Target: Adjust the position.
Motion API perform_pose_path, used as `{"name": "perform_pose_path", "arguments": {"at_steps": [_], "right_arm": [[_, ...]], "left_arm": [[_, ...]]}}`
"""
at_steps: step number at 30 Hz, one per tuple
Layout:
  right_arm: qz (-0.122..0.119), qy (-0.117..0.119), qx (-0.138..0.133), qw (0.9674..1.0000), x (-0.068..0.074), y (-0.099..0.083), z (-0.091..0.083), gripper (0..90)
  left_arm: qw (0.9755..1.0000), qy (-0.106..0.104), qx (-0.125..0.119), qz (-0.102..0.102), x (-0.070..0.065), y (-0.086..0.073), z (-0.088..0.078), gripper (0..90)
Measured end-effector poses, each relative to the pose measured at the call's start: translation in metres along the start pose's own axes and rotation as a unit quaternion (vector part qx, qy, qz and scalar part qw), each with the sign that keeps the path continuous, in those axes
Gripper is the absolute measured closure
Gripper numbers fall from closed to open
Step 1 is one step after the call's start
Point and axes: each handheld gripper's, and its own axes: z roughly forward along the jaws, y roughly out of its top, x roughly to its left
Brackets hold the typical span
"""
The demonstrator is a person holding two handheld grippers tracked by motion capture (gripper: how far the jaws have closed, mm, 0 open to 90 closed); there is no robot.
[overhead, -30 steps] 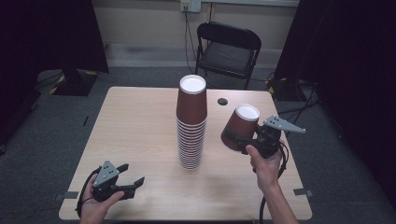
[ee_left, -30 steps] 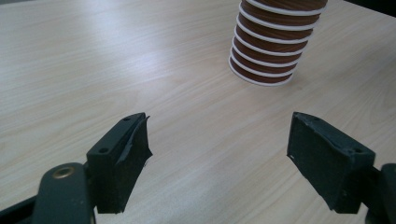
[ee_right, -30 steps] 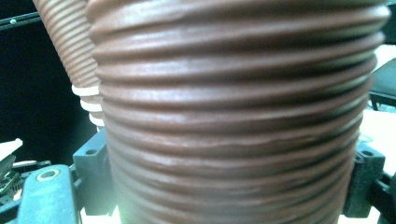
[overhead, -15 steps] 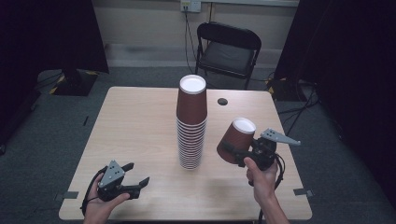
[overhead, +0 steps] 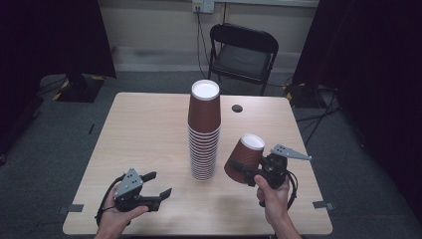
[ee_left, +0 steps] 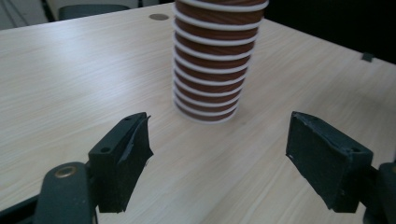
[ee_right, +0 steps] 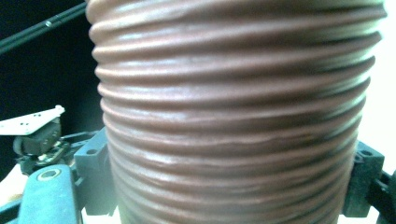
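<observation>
A single ribbed brown paper cup (overhead: 244, 159) sits clamped in the right gripper (overhead: 249, 172), tilted above the pale wooden table (overhead: 149, 129) — just right of the tall stack of brown paper cups (overhead: 203, 132). The left gripper (overhead: 155, 185), jaws spread and empty, rests near the table's front edge — bare wood between it and the stack.

A lab-like recording room: black curtains (overhead: 54, 35) flank a wooden table (overhead: 149, 129) on grey carpet, folding chair (overhead: 242, 52) and cables behind

No words, numbers or brand marks can be read anywhere here; the brown cups (overhead: 203, 130) and the table (overhead: 144, 129) are plain.
</observation>
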Motion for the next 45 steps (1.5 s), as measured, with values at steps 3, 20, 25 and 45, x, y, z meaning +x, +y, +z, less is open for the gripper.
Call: {"name": "perform_pose_path", "arguments": {"at_steps": [3,20,25,45], "right_arm": [[0.003,0.004,-0.004,1.0000,0.002,-0.001,0.001,15.4],[0.019,0.042,-0.006,0.9989,0.019,-0.007,0.004,15.4],[0.021,0.054,-0.003,0.9983,0.027,-0.008,0.006,15.4],[0.071,0.099,0.004,0.9925,0.058,-0.016,0.019,15.4]], "left_arm": [[0.9994,-0.016,-0.013,0.027,-0.006,0.008,0.007,21.5],[0.9867,-0.087,-0.094,0.099,-0.051,0.044,0.060,17.4],[0.9820,-0.102,-0.129,0.094,-0.059,0.044,0.068,33.0],[0.9699,-0.066,-0.212,0.099,-0.079,0.039,0.070,60.4]]}}
